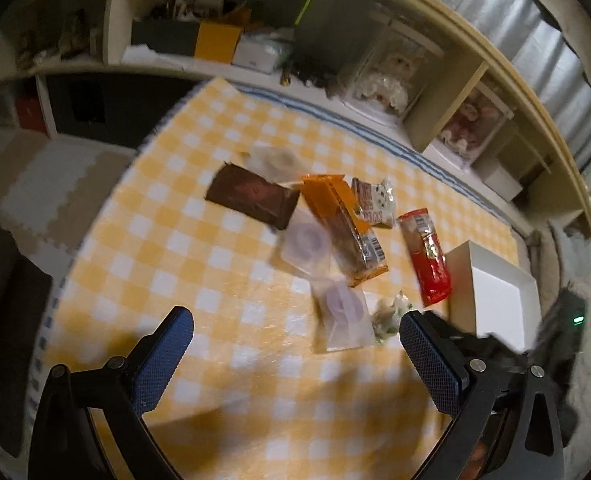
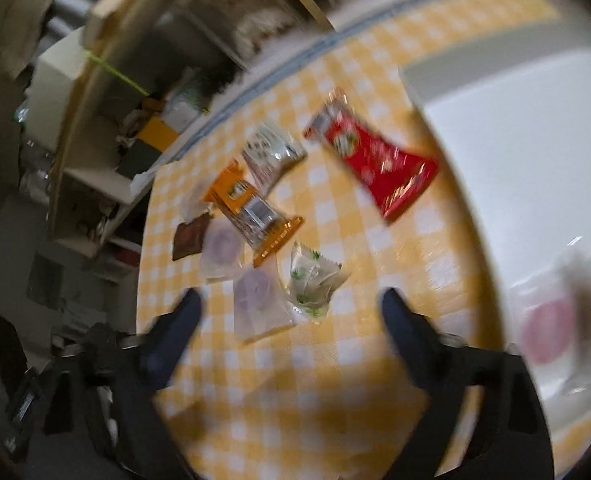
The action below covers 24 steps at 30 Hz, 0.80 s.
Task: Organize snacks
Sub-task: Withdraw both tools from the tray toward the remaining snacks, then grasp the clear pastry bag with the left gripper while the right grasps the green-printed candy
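Several snacks lie on a yellow checked tablecloth [image 1: 167,240]: a brown bar [image 1: 251,196], an orange pack [image 1: 343,228], a red pack [image 1: 425,256], a white patterned pack [image 1: 375,200], clear wrapped round pastries [image 1: 341,308] and a small green-white candy [image 1: 387,314]. A white box [image 1: 495,292] stands at the right. My left gripper [image 1: 295,340] is open and empty above the cloth. My right gripper [image 2: 291,308] is open and empty near a clear pastry [image 2: 257,300] and the candy [image 2: 313,280]. The red pack [image 2: 375,160] lies beside the white box [image 2: 535,140], which holds a pink wrapped snack [image 2: 547,328].
A cream shelf unit [image 1: 435,92] with boxes and dolls in clear cases runs behind the table. Foam floor mats [image 1: 43,184] lie to the left. The right wrist view is blurred.
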Available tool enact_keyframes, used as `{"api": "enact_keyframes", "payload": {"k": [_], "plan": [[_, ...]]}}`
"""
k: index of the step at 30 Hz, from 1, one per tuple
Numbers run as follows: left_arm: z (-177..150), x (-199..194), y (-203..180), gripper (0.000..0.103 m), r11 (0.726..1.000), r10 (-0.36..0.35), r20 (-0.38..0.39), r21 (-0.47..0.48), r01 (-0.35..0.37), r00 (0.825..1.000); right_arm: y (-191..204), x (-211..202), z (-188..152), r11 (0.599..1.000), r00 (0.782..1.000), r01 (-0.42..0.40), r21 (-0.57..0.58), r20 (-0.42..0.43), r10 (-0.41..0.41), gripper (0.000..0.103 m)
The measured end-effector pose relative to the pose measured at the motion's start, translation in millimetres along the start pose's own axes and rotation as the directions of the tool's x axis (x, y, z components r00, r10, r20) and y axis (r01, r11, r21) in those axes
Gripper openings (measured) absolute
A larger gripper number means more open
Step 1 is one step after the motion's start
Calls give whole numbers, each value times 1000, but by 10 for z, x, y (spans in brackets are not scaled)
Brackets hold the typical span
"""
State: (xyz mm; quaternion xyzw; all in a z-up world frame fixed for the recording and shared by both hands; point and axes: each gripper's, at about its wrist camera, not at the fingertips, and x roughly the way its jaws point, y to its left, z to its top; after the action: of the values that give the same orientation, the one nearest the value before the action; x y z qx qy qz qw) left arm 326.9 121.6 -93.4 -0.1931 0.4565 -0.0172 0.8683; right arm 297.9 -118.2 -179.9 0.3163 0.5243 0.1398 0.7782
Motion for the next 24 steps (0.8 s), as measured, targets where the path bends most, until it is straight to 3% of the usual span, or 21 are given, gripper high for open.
{"api": "enact_keyframes", "payload": {"k": [7,10,13,15,21,24], "plan": [[74,411,22,103,997,-56,-106,-65,49,993,-83,379,-42,998,1000,4,60,5,-4,55],[79,539,49,103,989,-121,-124,-94,110,985,-7,428,-37,998,998,52,-36,22,-51,33],[94,659,88,89,982,-163,-140,-115,148,977,8,433,-40,994,999,50,-97,20,-48,29],[102,743,97,70,981,-176,-155,-114,160,972,6,429,-43,992,999,36,-123,7,-36,27],[92,980,23,62,988,-155,-187,-38,151,970,41,466,-131,991,997,-31,-132,-77,21,27],[93,1006,-84,62,990,-121,-188,51,133,975,45,415,-184,991,995,-29,-128,-96,17,27]]}}
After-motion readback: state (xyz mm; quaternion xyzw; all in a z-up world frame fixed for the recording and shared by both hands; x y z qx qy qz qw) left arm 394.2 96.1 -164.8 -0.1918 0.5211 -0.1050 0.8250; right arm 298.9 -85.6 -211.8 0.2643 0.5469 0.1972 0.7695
